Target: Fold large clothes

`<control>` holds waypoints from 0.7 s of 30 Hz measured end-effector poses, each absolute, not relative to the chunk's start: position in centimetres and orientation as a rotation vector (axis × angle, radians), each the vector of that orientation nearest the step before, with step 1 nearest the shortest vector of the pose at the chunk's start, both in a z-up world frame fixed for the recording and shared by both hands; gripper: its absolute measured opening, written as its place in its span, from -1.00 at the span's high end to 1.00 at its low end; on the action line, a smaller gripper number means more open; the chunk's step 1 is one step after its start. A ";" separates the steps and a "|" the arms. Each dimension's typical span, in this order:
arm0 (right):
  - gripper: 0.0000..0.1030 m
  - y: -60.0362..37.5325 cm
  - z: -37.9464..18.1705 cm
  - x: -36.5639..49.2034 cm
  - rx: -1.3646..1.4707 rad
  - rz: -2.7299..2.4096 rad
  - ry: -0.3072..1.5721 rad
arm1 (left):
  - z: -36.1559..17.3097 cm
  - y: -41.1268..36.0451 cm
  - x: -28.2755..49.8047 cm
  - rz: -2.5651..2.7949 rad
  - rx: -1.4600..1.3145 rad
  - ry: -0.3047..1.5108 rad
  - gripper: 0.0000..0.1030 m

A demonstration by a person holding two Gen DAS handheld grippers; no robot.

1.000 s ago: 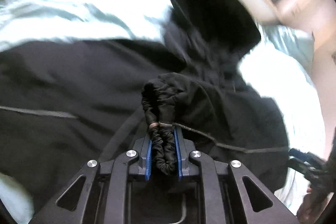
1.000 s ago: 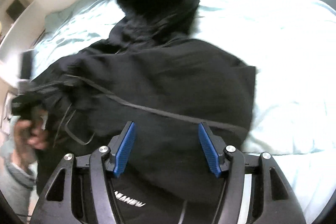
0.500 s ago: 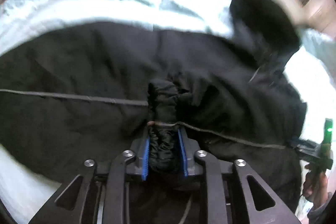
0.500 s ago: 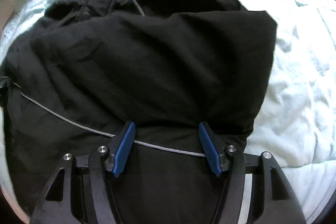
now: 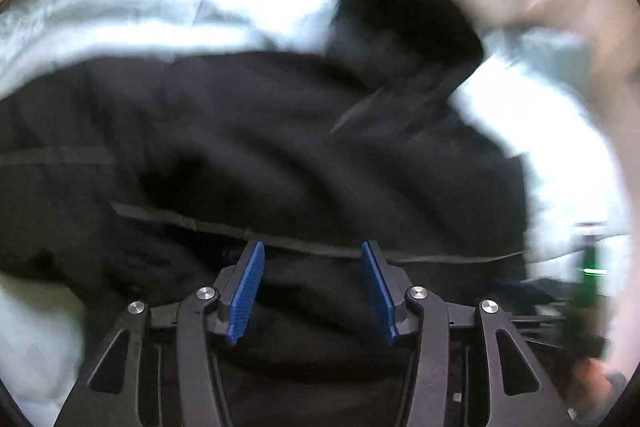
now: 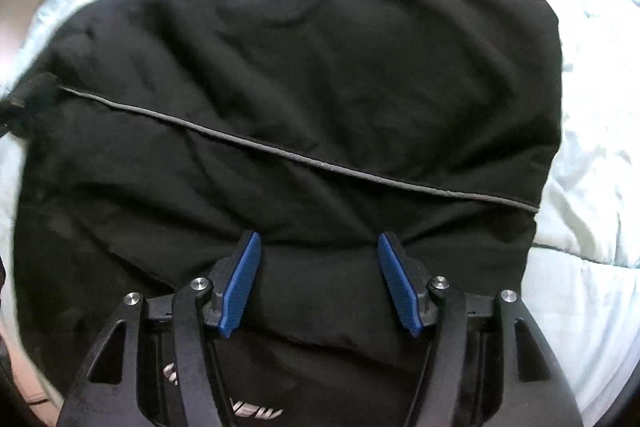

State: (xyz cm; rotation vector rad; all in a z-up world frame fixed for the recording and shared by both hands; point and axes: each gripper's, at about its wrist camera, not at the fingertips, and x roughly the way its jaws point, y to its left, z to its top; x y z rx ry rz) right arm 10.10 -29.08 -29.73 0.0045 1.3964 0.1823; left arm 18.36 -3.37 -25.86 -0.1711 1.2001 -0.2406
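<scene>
Lying spread across the pale bed (image 6: 592, 99), the black jacket (image 6: 304, 75) has a sleeve folded over its body, grey piping (image 6: 280, 151) crossing it; both the left tongs (image 5: 312, 281) and right tongs (image 6: 320, 281) gape wide, gripping nothing, seemingly hovering low to pick the next fold point

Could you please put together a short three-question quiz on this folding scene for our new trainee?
1. True or false: the left gripper is clamped on the black jacket.
2. What does the jacket lie on? A) a wooden floor B) a pale blue bedsheet C) a chair
3. Fill in: a thin ____ line runs across the jacket.

Key: 1 false, its jaws stand open; 2 B; 3 grey.
</scene>
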 end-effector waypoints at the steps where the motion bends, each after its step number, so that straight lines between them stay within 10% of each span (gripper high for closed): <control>1: -0.27 -28.9 -29.9 10.3 -0.006 0.173 1.407 | -27.8 -4.1 18.7 -0.199 -0.129 1.250 0.00; 9: -0.27 -29.5 -23.4 7.2 0.119 0.241 1.398 | -19.9 1.6 14.0 -0.164 -0.245 1.107 0.00; 21: -0.27 -21.3 -14.8 -0.5 0.189 0.256 1.313 | -14.6 29.5 7.0 0.112 -0.544 0.978 -0.01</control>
